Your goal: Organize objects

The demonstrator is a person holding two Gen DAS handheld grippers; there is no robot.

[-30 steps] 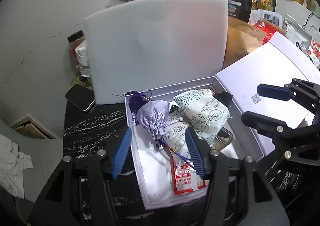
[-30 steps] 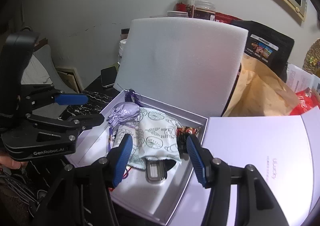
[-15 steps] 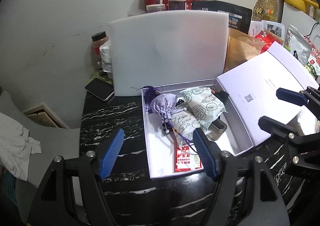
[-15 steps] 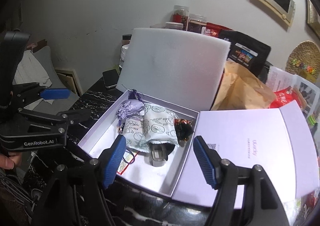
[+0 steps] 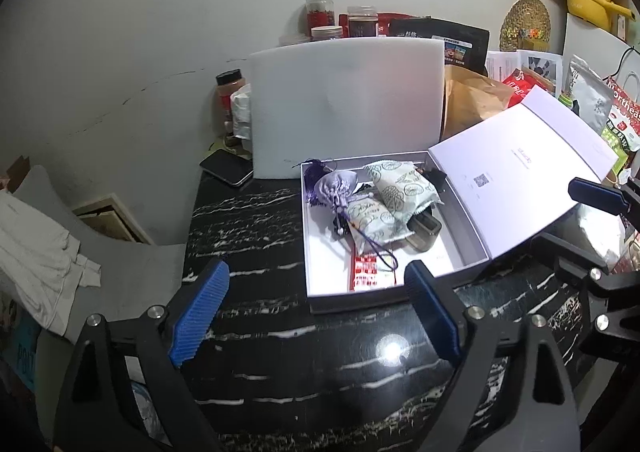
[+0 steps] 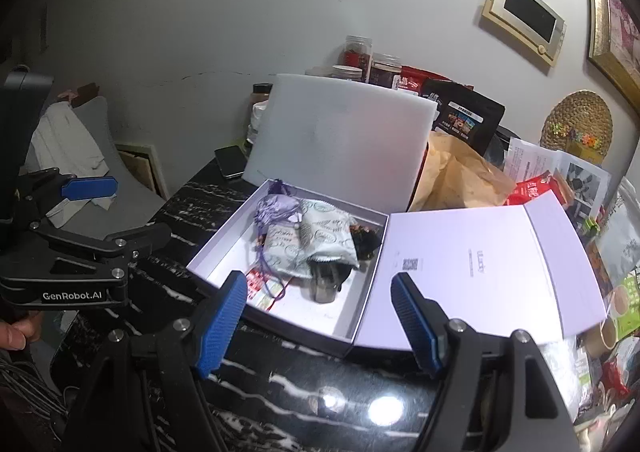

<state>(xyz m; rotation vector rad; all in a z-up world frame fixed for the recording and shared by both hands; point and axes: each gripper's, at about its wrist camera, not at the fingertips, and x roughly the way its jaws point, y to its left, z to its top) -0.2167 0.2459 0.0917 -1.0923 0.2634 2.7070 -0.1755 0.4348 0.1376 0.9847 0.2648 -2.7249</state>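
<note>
Both the left claw (image 5: 316, 312) and the right claw (image 6: 320, 320), jaws just spreading, hang empty while pouches fill the white box (image 5: 316, 284) at twelve o'clock; the lid (image 6: 480, 264) remains unclosed.

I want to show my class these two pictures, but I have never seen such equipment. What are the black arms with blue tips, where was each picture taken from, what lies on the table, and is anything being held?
There is no robot here: a person holds a hand-operated two-finger gripper in each hand, and a wide-angle camera on each one looks forward along its fingers. One picture looks past the left gripper, the other past the right gripper; each also catches the other gripper at its edge. On the black marble table lies an open white box with its lid folded out. Inside are a purple drawstring pouch, patterned cloth bags and a red packet. A white foam sheet stands behind. Both grippers' jaws have just been opening; nothing is between them, so nothing is held.
</note>
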